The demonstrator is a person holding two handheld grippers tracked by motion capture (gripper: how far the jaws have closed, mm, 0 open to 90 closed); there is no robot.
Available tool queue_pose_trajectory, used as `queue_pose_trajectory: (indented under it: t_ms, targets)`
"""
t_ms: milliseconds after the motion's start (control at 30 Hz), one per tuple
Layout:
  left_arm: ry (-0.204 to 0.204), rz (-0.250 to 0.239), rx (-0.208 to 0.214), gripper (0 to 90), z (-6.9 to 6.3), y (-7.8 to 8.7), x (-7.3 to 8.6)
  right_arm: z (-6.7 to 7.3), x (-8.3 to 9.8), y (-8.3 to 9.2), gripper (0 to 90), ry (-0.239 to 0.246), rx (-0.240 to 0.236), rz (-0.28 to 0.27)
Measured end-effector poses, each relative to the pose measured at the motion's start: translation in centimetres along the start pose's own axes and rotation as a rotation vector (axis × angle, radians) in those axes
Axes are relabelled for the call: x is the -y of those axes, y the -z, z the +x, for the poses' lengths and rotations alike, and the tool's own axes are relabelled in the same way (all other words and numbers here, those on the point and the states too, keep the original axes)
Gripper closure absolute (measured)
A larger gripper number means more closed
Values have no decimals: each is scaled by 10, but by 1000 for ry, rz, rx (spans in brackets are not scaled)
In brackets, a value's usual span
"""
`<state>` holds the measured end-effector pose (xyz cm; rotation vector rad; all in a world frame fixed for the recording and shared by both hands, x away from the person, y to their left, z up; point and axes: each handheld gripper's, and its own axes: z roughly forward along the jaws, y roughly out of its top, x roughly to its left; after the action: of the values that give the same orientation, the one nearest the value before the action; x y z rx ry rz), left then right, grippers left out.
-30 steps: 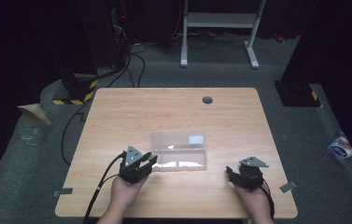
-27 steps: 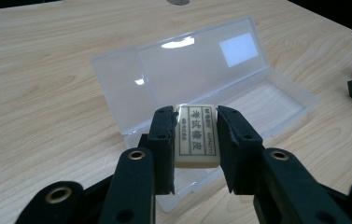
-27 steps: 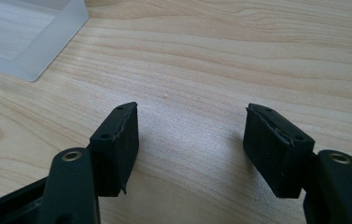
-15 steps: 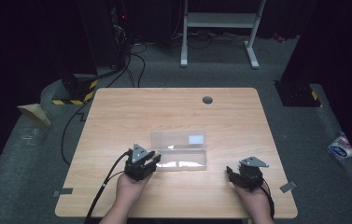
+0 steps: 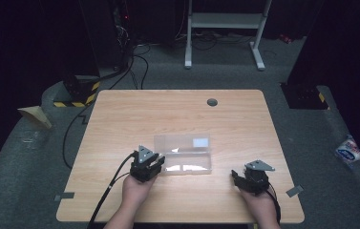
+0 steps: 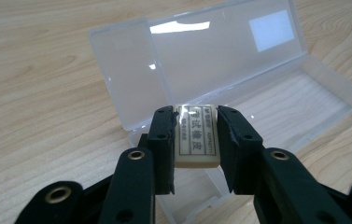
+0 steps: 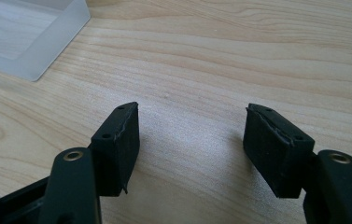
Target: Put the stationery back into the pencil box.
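Note:
A clear plastic case lies open on the wooden table, its lid folded back with a white label on it. My left gripper is shut on a cream eraser with black printed characters, held over the left end of the case's tray. In the high view my left gripper is at the case's left end. My right gripper stands open over bare wood, nothing between its pads; in the high view the right gripper is to the right of the case.
A dark round grommet sits near the table's far edge. A corner of the case shows at the upper left of the right gripper view. Cables trail off the front edge. A white stand is on the floor beyond.
My left gripper with the eraser has shifted slightly toward the case's left end and a little lower. The right gripper has kept still.

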<state>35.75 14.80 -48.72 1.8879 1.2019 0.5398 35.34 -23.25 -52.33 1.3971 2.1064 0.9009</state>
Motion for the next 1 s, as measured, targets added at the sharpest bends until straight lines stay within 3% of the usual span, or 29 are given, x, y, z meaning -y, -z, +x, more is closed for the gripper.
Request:
queue_pose_trajectory:
  t_ms: [1000]
  targets:
    - [-11, 47, -62, 675, -1, -18, 11, 0, 0, 0, 360, 5, 0, 0]
